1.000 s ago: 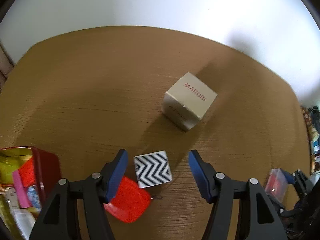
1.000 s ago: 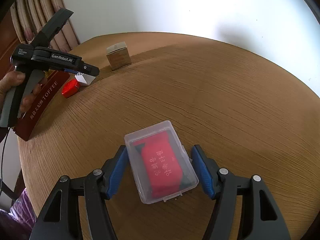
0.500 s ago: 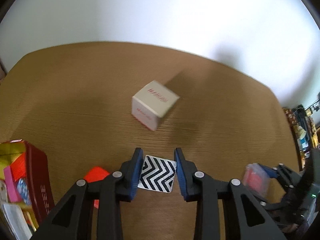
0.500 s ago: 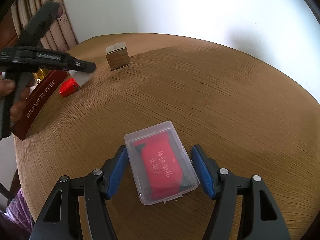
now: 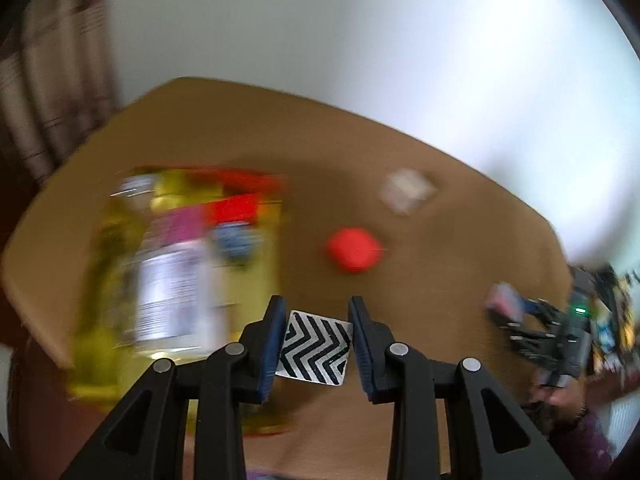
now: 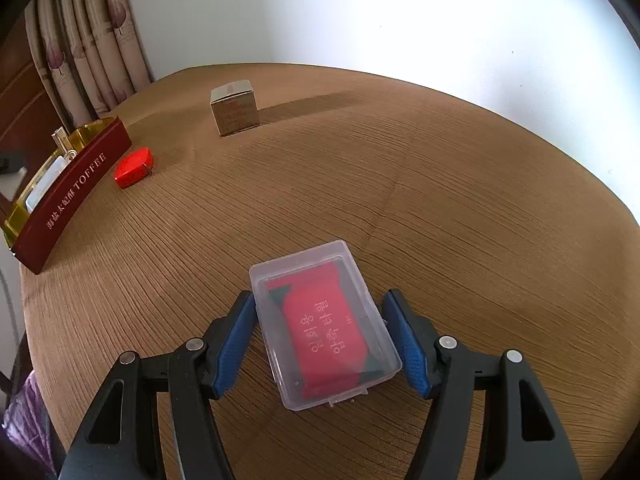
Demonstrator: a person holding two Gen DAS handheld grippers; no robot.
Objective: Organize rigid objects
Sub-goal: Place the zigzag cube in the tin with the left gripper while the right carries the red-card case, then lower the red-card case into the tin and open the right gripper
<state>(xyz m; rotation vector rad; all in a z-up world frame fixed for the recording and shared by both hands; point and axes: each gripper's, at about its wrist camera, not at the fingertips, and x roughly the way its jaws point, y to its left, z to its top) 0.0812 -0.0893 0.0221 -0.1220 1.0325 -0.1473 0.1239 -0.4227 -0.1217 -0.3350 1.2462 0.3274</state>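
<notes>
My left gripper (image 5: 317,346) is shut on a black-and-white zigzag box (image 5: 315,348) and holds it above the table, next to the red toffee tin (image 5: 176,264), which is blurred and holds several items. My right gripper (image 6: 326,340) is open around a clear plastic case with red cards (image 6: 324,324) that lies on the brown table (image 6: 440,184); the fingers stand apart from its sides. The tin also shows in the right wrist view (image 6: 68,196) at the far left.
A flat red box (image 6: 134,168) lies beside the tin; it also shows in the left wrist view (image 5: 354,249). A beige cube box (image 6: 234,107) stands farther back, and appears blurred in the left wrist view (image 5: 406,191). Curtains hang beyond the table's left edge.
My left gripper closed on the zigzag box, lifted it and swung left toward the tin; it has left the right wrist view. The right gripper and clear case have not moved.
</notes>
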